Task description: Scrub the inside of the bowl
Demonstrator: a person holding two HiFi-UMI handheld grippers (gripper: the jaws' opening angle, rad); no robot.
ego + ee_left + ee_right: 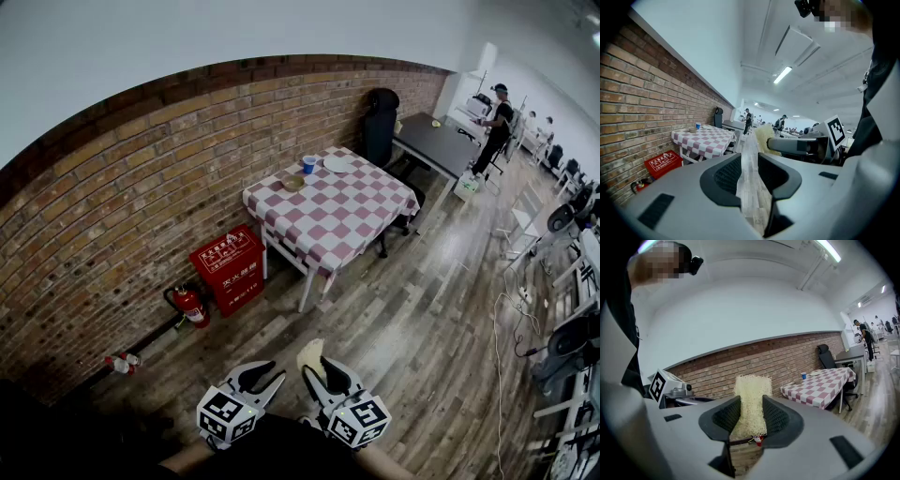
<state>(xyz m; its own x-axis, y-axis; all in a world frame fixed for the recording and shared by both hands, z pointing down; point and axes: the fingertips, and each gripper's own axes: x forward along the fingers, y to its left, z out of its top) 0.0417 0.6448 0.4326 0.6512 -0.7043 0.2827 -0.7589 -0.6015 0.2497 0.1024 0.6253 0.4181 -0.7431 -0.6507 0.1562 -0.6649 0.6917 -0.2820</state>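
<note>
The bowl [293, 183] is only a small brownish shape in the head view, too far off for you to see its inside. It sits on the checked desk [347, 220] in the upper middle of the frame, near the desk's left corner by the brick wall [141, 206]. A blue cup [308, 164] and a pale plate [339, 164] stand just past it.

Both tools sit at the bottom centre, well apart from the bowl, with bare wooden floor [403, 328] between. Your arms are cut off by the bottom edge.

Your right hand-held gripper [319, 370] is clenched on a pale yellow mesh scrubbing pad [752, 385], which sticks up past the jaw tips. Your left hand-held gripper [749, 161] is released, and only floor shows through its gap. In its view the bowl is a speck on the desk at middle left.

A red box [228, 265] and a fire extinguisher [190, 305] stand by the wall, lower left of the desk.
</note>
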